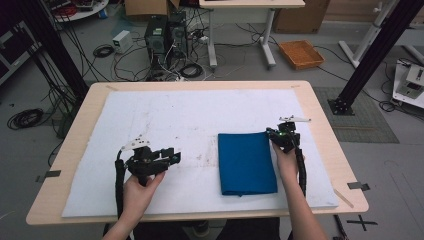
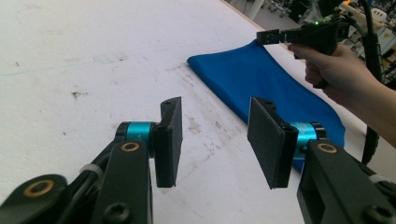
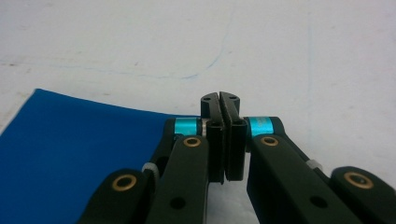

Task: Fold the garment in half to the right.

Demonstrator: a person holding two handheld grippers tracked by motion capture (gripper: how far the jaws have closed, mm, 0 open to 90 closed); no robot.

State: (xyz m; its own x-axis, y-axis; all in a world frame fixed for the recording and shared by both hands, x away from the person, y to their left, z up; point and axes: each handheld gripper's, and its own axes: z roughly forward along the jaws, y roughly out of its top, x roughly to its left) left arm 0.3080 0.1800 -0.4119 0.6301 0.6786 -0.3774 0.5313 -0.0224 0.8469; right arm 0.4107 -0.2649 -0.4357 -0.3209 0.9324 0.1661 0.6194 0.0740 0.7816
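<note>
A: The blue cloth (image 1: 246,163) lies folded flat on the white mat (image 1: 150,125), right of the table's middle. Where do the tongs stand?

B: The right gripper (image 1: 276,134) sits at the cloth's far right corner, jaws pressed together. In the right gripper view no cloth shows between the jaws, and the cloth edge lies just beside and behind them, so whether they pinch a thin layer cannot be told. The left gripper (image 1: 172,156) hovers over bare mat, well apart from the cloth, jaws about half open and empty.

A: What could go wrong from here?

B: If the right gripper lifts with nothing pinched, the corner stays down. If it pinches one layer, the fold may open and crease. The left gripper, far off, cannot steady the cloth, so it may slide on the mat.

A: Any writing?

B: None readable on cloth, mat or grippers.
</note>
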